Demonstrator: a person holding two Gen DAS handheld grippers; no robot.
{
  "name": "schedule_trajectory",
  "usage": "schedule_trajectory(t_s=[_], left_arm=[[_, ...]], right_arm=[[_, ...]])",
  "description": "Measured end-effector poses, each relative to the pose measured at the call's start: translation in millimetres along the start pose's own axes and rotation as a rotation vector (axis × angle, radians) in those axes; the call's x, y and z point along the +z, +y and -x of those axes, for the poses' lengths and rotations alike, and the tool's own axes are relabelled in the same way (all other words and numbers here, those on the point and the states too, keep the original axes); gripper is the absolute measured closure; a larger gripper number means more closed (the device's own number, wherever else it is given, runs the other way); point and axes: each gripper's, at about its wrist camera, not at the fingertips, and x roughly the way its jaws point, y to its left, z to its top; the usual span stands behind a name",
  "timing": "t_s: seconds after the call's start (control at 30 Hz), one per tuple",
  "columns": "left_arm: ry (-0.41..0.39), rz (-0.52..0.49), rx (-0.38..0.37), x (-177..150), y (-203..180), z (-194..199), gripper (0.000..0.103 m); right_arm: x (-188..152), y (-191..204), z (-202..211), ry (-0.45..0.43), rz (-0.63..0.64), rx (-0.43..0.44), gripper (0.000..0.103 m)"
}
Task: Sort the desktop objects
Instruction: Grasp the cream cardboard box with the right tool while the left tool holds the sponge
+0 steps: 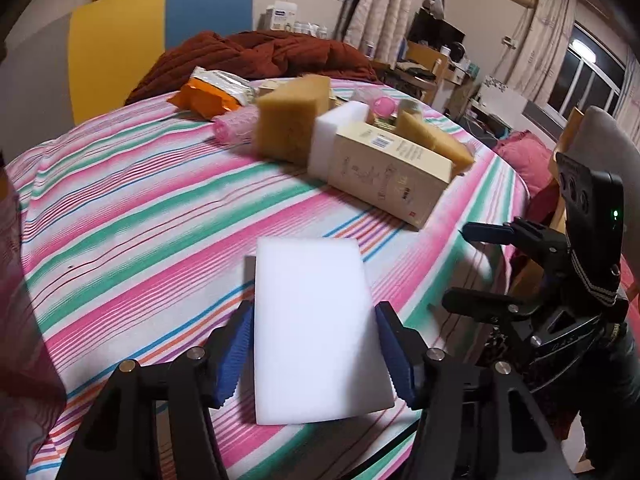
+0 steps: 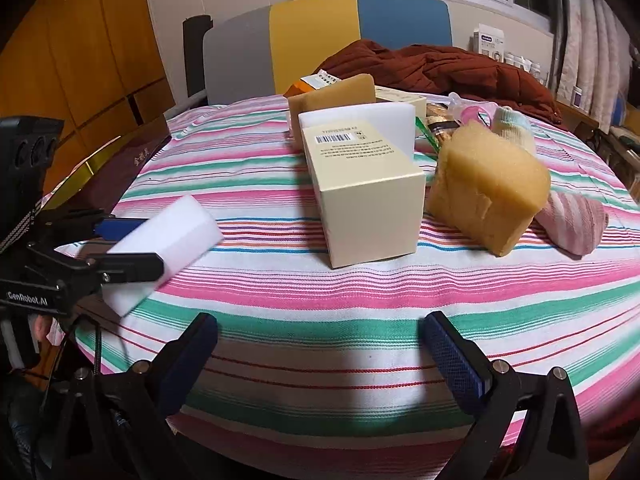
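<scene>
In the left wrist view, the left edge of the frame is taken up by a blurred pink and dark shape that cannot be made out. At lower centre a white foam block [image 1: 316,332] is held between the blue pads [image 1: 232,356] of the left gripper [image 1: 316,354], and the cloth under it is hidden. At upper centre a heap of things is seen on the striped tablecloth [image 1: 120,216]: an orange packet [image 1: 204,96], partly covered by a tan sponge [image 1: 290,120], then a second white block [image 1: 336,136] half hidden behind a cream carton [image 1: 392,178]. The pink things behind them are too blurred to name. At the right edge the right gripper [image 1: 476,268] is seen from the side, its fingers spread apart with nothing between them.

In the right wrist view, the left gripper [image 2: 132,244] appears at the left of the frame, clamped on the white foam block [image 2: 164,248], whose near end is covered by a finger. At centre the cream carton [image 2: 372,196] is seen closed, so its contents cannot be told; the second white block [image 2: 380,124] is mostly hidden behind it. To the right lies a torn tan sponge [image 2: 492,192], with a striped pink sock [image 2: 572,220] partly hidden behind it. At the bottom the right gripper [image 2: 320,354] is held wide and empty, its body cut off by the frame
</scene>
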Motion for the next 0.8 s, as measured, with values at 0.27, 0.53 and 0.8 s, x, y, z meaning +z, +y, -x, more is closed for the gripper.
schedule_trajectory(t_s=[0.27, 0.53, 0.8], left_arm=[[-0.051, 0.06, 0.074, -10.0, 24.8, 14.8, 0.042], [-0.076, 0.052, 0.084, -14.3, 26.9, 14.2, 0.04], [-0.083, 0.055, 0.072, -14.9, 27.9, 13.3, 0.037]], right_arm=[[2.9, 4.1, 5.1, -0.036, -0.003, -0.035, 0.0], [26.6, 0.2, 7.7, -0.135, 0.004, -0.127, 0.015], [48.4, -11.4, -3.2, -0.161, -0.001, -0.166, 0.015]])
